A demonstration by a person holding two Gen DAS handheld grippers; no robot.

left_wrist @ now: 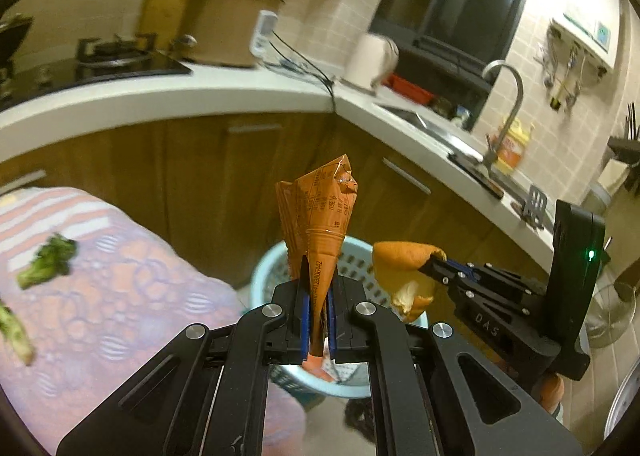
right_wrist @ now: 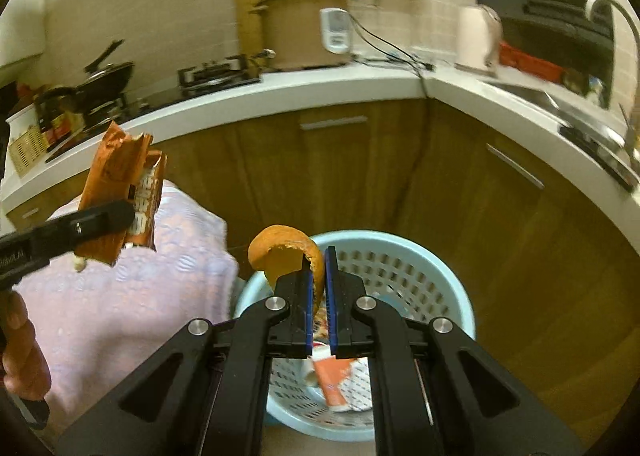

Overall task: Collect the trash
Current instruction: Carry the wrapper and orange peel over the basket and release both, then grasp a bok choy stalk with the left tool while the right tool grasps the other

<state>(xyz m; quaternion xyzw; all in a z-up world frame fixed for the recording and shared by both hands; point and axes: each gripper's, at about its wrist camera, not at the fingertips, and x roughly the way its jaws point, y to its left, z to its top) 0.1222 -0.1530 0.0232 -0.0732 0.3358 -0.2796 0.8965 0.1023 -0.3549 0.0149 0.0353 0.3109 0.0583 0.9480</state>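
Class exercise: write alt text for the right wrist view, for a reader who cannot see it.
The right gripper pinches a curled orange peel above a light blue perforated basket holding packaging scraps. At left, the left gripper grips an orange wrapper over a pink cloth.

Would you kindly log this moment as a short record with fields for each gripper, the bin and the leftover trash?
left gripper: shut on crumpled orange foil wrapper
right gripper: shut on curled orange fruit peel
bin: pale blue perforated plastic basket on the floor below both grippers, already holding an orange-and-white packet
leftover trash: green broccoli scraps on the pink patterned cloth
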